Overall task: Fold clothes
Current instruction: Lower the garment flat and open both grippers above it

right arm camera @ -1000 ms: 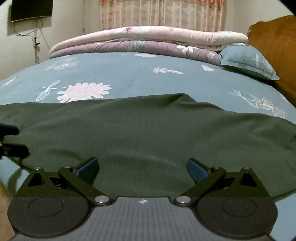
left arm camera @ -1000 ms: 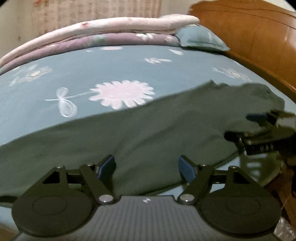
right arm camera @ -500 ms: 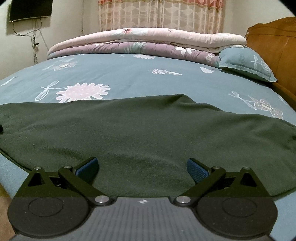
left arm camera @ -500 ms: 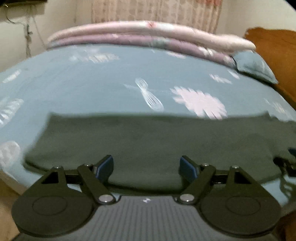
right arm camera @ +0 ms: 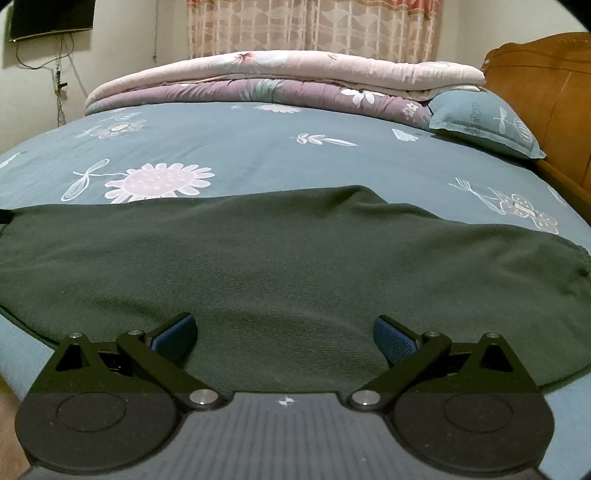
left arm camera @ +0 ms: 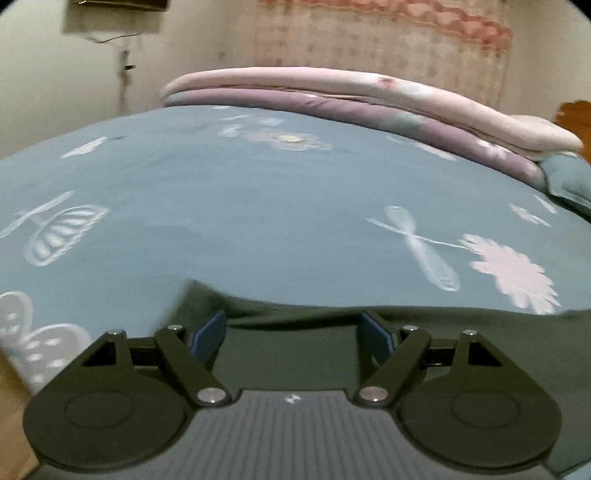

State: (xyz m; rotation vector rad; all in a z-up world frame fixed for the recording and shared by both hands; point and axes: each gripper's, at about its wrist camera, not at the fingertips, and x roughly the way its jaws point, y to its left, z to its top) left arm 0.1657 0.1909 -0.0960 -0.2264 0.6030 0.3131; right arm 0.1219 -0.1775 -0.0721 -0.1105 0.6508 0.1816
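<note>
A dark green garment (right arm camera: 288, 258) lies spread flat across the near part of a bed with a blue flowered sheet (right arm camera: 258, 155). In the right wrist view my right gripper (right arm camera: 284, 334) hovers over the garment's near edge, jaws wide apart, nothing between the blue pads. In the left wrist view my left gripper (left arm camera: 293, 332) stands open over the garment's left end (left arm camera: 295, 354), whose corner (left arm camera: 192, 291) shows just beyond the left pad. The cloth lies under the pads, not pinched.
Folded pink and purple quilts (right arm camera: 280, 81) are stacked along the bed's far side, with a blue pillow (right arm camera: 480, 122) at their right. A wooden headboard (right arm camera: 546, 88) stands at the right. A wall screen (right arm camera: 51, 18) hangs at the upper left.
My left gripper has swung left along the garment, from beside the right gripper to the cloth's left end, and rolled level. The right gripper has stayed put.
</note>
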